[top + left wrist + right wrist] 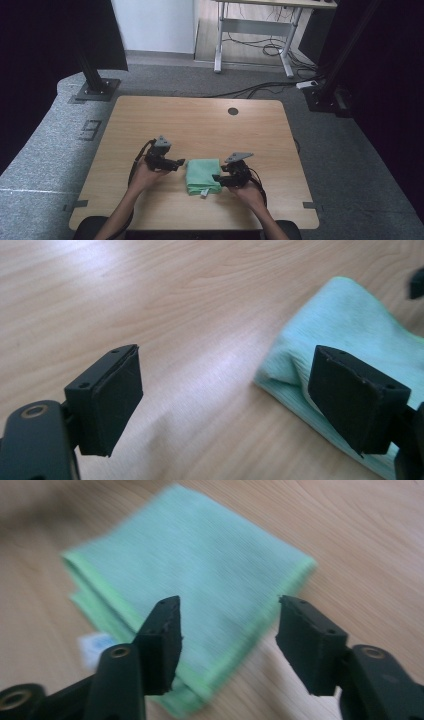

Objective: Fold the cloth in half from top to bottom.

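Flanking cloth (203,175) — both grippers open.

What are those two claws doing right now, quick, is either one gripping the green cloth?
Left claw: open, holding nothing, beside the folded green cloth.
Right claw: open, jaws apart above the cloth's edge, gripping nothing.

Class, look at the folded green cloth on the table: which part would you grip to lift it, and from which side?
Probably the folded green cloth is best gripped at its stacked right edge, beside the right hand-held gripper, whose open jaws already straddle it. Come in low from the right, since the cloth lies flat on the table and only the layered edges offer thickness.
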{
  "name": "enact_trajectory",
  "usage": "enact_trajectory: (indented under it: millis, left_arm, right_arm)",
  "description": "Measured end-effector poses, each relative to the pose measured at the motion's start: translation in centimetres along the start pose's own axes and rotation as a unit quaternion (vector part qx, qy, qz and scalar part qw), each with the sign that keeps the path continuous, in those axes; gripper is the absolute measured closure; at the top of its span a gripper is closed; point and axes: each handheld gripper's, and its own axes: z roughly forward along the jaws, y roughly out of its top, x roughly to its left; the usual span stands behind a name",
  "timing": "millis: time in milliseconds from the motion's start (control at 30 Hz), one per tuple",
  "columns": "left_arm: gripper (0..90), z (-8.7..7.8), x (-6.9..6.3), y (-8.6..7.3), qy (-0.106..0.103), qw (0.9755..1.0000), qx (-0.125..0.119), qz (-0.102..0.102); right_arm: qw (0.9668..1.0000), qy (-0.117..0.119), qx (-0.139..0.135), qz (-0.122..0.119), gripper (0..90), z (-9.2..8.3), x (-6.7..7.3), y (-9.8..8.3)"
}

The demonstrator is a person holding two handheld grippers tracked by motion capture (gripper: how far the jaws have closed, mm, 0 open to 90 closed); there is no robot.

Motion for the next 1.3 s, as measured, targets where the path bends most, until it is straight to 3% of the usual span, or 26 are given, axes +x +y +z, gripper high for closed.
enact_trajectory:
  millis: [100, 200, 267, 500, 700, 900, 967, 1000, 1033, 1167, 1300]
  left_arm:
    - [14.5, 1.0, -0.1, 0.1, 0.007, 0.9998, 0.018, 0.009]
    - [14.5, 1.7, -0.1, 0.0, 0.006, 0.9997, 0.022, 0.006]
    - [14.4, 2.3, 0.1, -0.4, 0.003, 0.9997, 0.025, -0.003]
    - [14.5, 3.0, 0.5, -0.7, 0.006, 0.9995, 0.029, -0.010]
    - [14.6, 3.6, 0.5, -1.0, 0.017, 0.9988, 0.045, -0.007]
    - [14.3, 3.9, 0.5, -1.1, 0.023, 0.9987, 0.046, -0.002]
    - [15.0, 4.0, 0.3, -1.1, 0.039, 0.9981, 0.048, 0.006]
    - [14.9, 4.0, 0.3, -1.0, 0.039, 0.9981, 0.047, 0.002]
    - [15.1, 4.1, 0.3, -1.0, 0.040, 0.9981, 0.046, -0.001]
    - [15.4, 3.7, 0.4, -0.9, 0.043, 0.9979, 0.049, 0.001]
    - [15.1, 2.3, -0.2, -0.2, 0.026, 0.9995, 0.016, -0.004]
  right_arm:
    - [0.9995, 0.025, 0.000, -0.021, 50.7, 0.3, 1.4, 1.0]
    - [0.9983, 0.042, 0.005, -0.040, 51.6, 0.8, 2.7, 1.6]
    - [0.9959, 0.067, 0.012, -0.060, 51.7, 1.9, 4.5, 2.5]
    - [0.9925, 0.089, 0.026, -0.080, 51.2, 4.5, 6.7, 3.5]
    - [0.9922, 0.071, 0.044, -0.093, 86.2, 5.9, 6.6, 2.6]
    - [0.9933, 0.065, 0.030, -0.091, 88.0, 4.2, 6.4, 2.5]
    - [0.9932, 0.063, 0.032, -0.092, 87.9, 3.6, 6.3, 2.5]
    - [0.9927, 0.073, 0.037, -0.088, 87.9, 3.5, 6.3, 2.4]
    - [0.9922, 0.082, 0.042, -0.083, 87.8, 3.6, 6.2, 2.1]
    - [0.9919, 0.079, 0.058, -0.080, 87.2, 4.4, 6.3, 1.1]
    - [0.9925, 0.087, 0.056, -0.065, 87.1, 5.1, 5.9, 0.6]
